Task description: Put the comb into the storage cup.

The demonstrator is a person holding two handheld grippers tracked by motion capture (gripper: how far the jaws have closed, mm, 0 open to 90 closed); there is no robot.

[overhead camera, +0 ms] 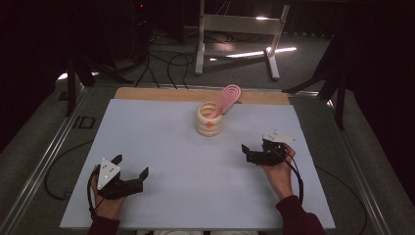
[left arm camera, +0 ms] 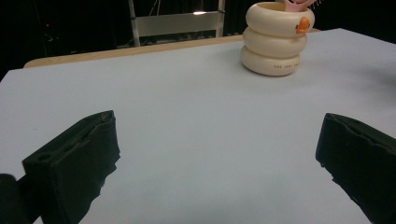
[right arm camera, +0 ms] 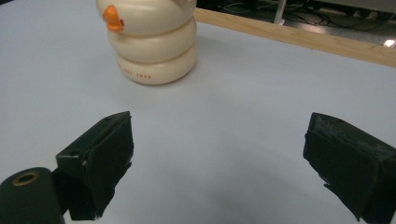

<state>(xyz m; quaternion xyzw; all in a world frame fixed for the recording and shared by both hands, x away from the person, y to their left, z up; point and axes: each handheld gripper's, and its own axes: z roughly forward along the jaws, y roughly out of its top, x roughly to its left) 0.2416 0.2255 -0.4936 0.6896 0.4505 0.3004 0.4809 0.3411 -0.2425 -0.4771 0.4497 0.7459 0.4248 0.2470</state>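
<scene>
1 cream holder [overhead camera: 209, 121], 1 pink comb [overhead camera: 227, 99], 2 hand-held grippers: left [overhead camera: 131, 166], right [overhead camera: 250, 149].

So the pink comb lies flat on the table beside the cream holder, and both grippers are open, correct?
Not quite. The high view shows the pink comb standing in the cream holder, not lying on the table. The left gripper and right gripper are indeed open.

Dark room – white stand [overhead camera: 238, 29] (cabled floor [overhead camera: 166, 63]).
</scene>
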